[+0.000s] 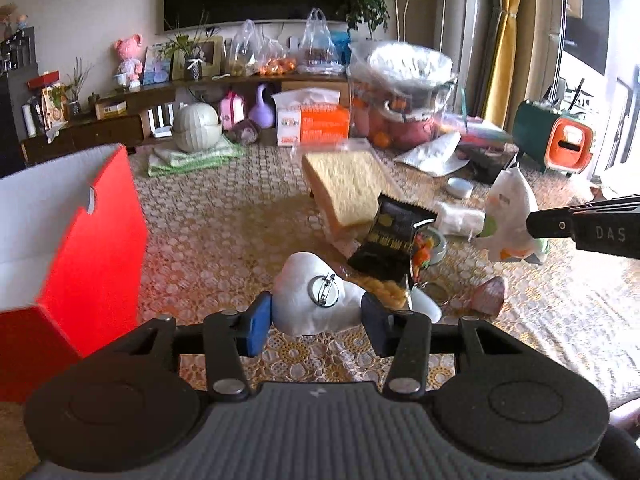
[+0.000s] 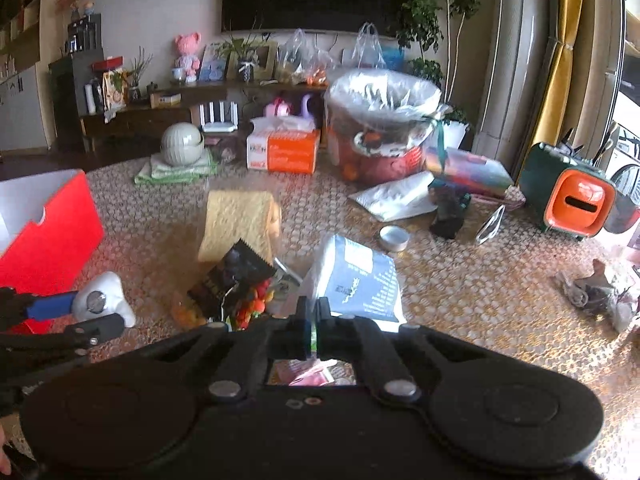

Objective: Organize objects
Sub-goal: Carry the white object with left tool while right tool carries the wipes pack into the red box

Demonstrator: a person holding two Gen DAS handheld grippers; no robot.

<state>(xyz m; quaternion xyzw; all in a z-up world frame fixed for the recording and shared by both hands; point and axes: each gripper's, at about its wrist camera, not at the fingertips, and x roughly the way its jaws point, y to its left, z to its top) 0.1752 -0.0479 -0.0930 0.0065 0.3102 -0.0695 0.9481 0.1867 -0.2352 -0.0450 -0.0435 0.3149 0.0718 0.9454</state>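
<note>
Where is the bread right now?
The bagged bread lies mid-table, straight ahead in both wrist views, its near end under the black snack packet. The red box sits off to its left.

I see a lace-covered table (image 1: 224, 216) carrying a red box (image 1: 80, 248), bread slice (image 1: 344, 188), tissue box (image 2: 284, 152) and round tin (image 2: 394, 238).

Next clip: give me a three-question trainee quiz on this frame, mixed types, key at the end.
1. True or false: the left gripper holds a white plush badge.
2. Which side of the left wrist view shows the red box: A left, B right?
3. Fill in: the black snack packet leans on the ___.

Key:
1. true
2. A
3. bread slice
</note>
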